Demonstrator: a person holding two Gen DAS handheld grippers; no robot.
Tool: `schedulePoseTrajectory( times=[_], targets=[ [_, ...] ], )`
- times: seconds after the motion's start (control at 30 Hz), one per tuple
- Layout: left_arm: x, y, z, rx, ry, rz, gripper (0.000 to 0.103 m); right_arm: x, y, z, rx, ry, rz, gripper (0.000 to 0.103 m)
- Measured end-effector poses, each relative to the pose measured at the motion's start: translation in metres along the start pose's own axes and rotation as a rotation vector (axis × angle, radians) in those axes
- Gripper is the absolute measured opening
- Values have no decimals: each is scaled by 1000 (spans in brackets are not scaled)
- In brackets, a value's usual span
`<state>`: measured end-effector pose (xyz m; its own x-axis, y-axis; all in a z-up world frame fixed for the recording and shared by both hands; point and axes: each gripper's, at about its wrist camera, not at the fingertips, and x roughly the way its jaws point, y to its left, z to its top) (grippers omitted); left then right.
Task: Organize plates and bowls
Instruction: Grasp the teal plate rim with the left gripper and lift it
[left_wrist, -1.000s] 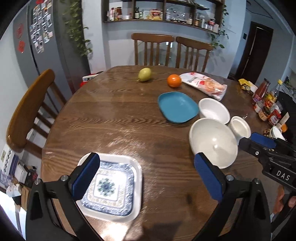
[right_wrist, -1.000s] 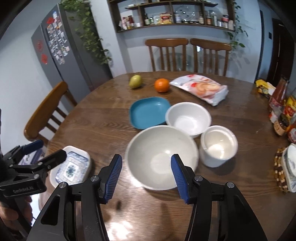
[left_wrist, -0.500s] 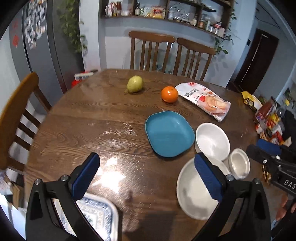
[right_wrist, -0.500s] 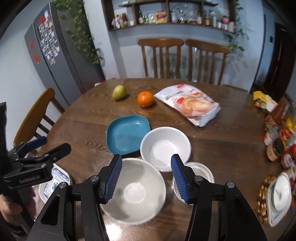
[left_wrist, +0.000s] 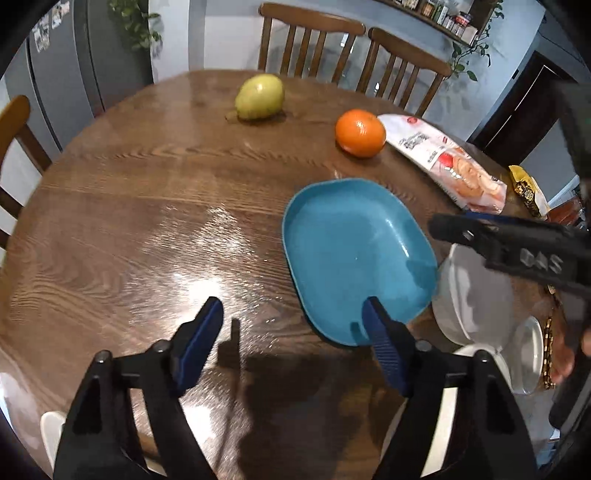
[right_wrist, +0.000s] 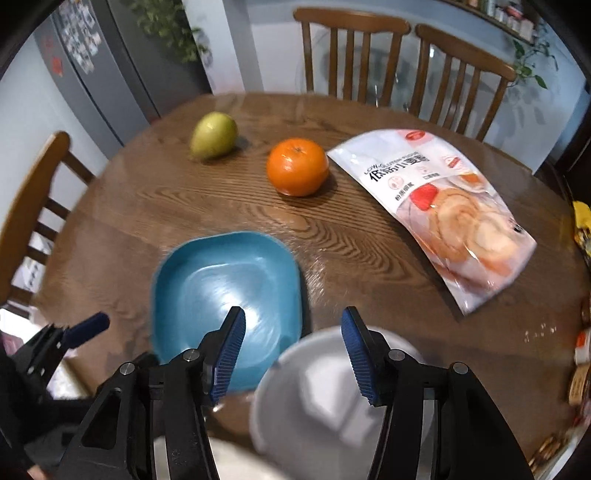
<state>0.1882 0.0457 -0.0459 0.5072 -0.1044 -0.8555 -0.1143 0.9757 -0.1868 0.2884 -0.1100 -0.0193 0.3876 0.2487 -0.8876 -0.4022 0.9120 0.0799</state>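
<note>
Approach phase: left gripper (left_wrist: 291, 321) and right gripper (right_wrist: 291, 336), both spread wide and empty, hover over the blue plate (left_wrist: 354, 254) near the middle of the round wooden table (left_wrist: 129, 221). The next move probably calls for closing on the plate's near rim; the white bowl (right_wrist: 317, 398) beside it is blurred. Pear (right_wrist: 213, 135), orange (right_wrist: 297, 166) and snack bag (right_wrist: 443, 210) lie toward the far edge, by two chairs (right_wrist: 406, 62).

On my left wrist view I see the blue plate (left_wrist: 354, 254), a shallow, rounded-square dish, lying flat and empty on the wooden surface (left_wrist: 147, 206). Just beside its right edge sits a white bowl (left_wrist: 476, 295), upright and empty, and nearer to me a smaller white cup-like bowl (left_wrist: 528, 354), also upright. A sliver of a larger white bowl (left_wrist: 480, 354) shows between them, mostly hidden. At the lower left edge I catch a white corner of another plate (left_wrist: 51, 428), too cropped to describe.
</note>
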Motion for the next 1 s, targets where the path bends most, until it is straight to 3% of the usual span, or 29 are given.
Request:
schedulePoseTrajectory(
  times=[0.13, 0.27, 0.37, 0.43, 0.63, 1.0],
  targets=[
    [12, -1, 3, 1, 40, -40, 46, 22, -5, 14, -11, 37, 7, 55],
    [24, 3, 5, -17, 74, -60, 33, 36, -3, 19, -37, 74, 26, 46],
    [26, 2, 8, -17, 74, -79, 24, 46, 0, 20, -66, 105, 34, 35],
    [27, -1, 8, -12, 80, -89, 12, 55, 1, 18, -75, 128, 42, 12],
    [28, 5, 8, -26, 64, -68, 10, 47, 7, 6, -79, 87, 57, 6],
    [-40, 15, -9, 41, -73, -6, 10, -43, 40, -28, -81, -110, 100, 5]
  ],
)
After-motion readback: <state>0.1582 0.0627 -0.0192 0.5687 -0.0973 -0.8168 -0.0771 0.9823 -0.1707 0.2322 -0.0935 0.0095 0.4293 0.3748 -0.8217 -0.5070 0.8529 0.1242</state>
